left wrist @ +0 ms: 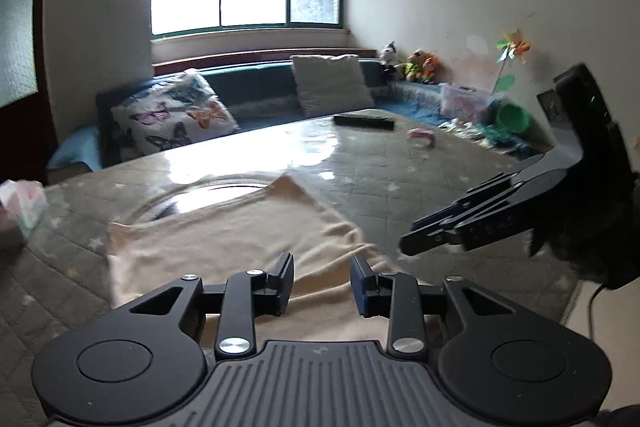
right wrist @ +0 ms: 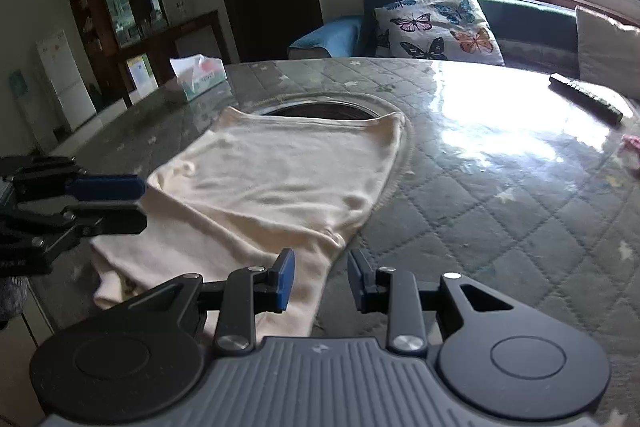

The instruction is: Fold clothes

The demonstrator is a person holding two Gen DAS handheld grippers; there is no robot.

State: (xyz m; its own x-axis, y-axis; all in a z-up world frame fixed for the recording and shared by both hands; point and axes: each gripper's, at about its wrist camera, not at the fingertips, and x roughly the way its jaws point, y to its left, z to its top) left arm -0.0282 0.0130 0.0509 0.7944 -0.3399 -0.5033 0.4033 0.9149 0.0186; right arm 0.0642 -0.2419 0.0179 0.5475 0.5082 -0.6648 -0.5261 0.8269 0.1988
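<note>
A cream garment lies folded flat on the quilted, glass-topped table, its far edge over a round inset. My left gripper is open and hovers over the garment's near part with nothing between its fingers. In the same view my right gripper comes in from the right, beside the cloth's right edge. In the right wrist view the garment spreads ahead. The right gripper is open above its near right edge, with one finger over cloth and one over table. The left gripper hangs at the cloth's left side.
A tissue box stands at the table's far left. A black remote and a small pink item lie at the far right. Behind the table runs a sofa with a butterfly cushion; toys sit by the wall.
</note>
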